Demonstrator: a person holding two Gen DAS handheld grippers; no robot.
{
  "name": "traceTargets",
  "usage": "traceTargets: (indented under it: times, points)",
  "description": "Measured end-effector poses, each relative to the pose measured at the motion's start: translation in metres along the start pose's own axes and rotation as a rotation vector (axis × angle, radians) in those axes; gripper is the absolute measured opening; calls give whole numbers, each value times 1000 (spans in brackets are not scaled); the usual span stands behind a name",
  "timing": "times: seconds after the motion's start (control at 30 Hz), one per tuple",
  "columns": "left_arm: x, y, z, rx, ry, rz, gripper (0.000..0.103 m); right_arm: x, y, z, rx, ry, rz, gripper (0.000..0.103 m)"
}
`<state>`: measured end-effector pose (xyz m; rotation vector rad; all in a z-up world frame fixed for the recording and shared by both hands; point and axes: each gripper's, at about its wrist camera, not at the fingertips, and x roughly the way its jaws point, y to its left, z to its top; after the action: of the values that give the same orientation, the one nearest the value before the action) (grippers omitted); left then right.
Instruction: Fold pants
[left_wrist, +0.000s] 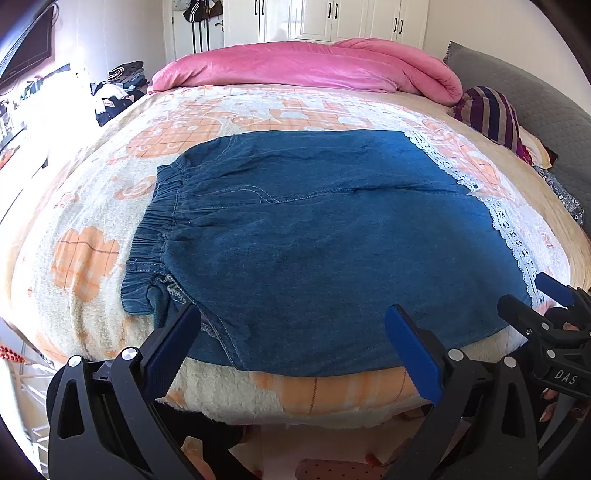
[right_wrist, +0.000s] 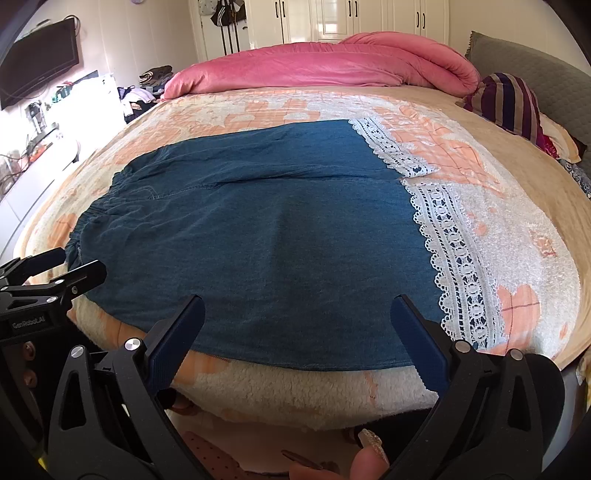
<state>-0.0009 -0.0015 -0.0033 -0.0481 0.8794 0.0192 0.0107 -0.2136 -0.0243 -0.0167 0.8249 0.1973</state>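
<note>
My left gripper (left_wrist: 293, 317) hangs with its blue pads spread wide and nothing between them, above the near edge of the denim pants (left_wrist: 314, 236), which lie flat across the patterned blanket (left_wrist: 85, 258) on the bed. My right gripper (right_wrist: 297, 308) is equally wide apart and empty, poised over the same near hem. The left view shows the gathered elastic waistband (left_wrist: 155, 236) clearly at the garment's left end; the right view gives the fuller look at the white lace trim (right_wrist: 458, 266) bordering both leg openings. Each camera catches the other gripper at its edge. A pink duvet (left_wrist: 303, 66) lies bunched at the far side.
</note>
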Motion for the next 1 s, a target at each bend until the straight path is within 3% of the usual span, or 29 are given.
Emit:
traceTargets:
  times: [1.0]
  points:
    - [-1, 1, 1, -5, -2, 7, 99, 1, 0, -1, -6, -1, -2, 95]
